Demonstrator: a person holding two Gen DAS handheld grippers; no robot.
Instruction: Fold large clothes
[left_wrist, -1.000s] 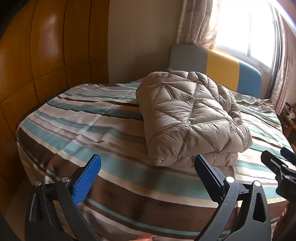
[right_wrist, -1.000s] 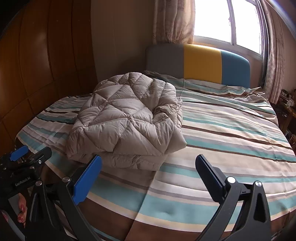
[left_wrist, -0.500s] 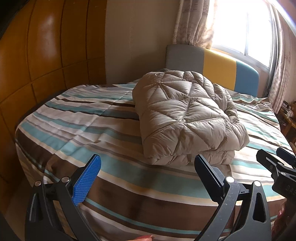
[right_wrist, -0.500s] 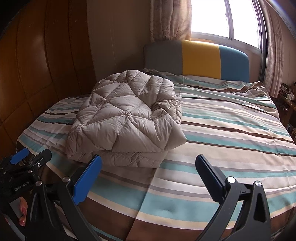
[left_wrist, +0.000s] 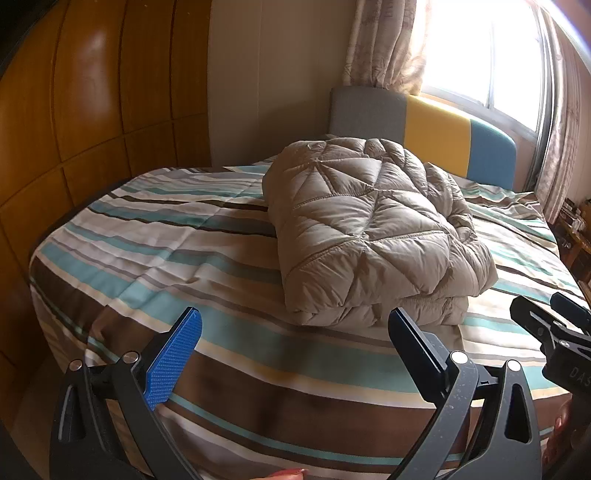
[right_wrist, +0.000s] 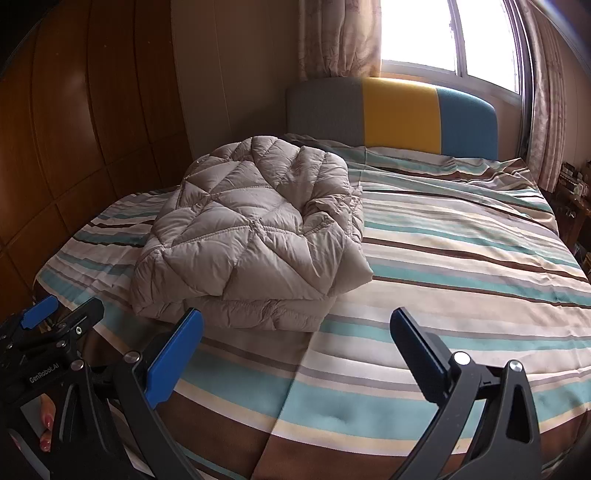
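Though folded quilted jacket (left_wrist: 373, 236) hides lower layers, left gripper (left_wrist: 295, 339), right gripper (right_wrist: 297, 338) fingers spread, empty.

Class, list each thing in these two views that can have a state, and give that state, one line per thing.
Quilted jacket: folded into a bundle, lying on the bed, held by nothing.
Left gripper: jaws open, empty, short of the jacket.
Right gripper: jaws open, empty.
Striped bedspread: spread over the bed.
Curtains: drawn aside, window uncovered.
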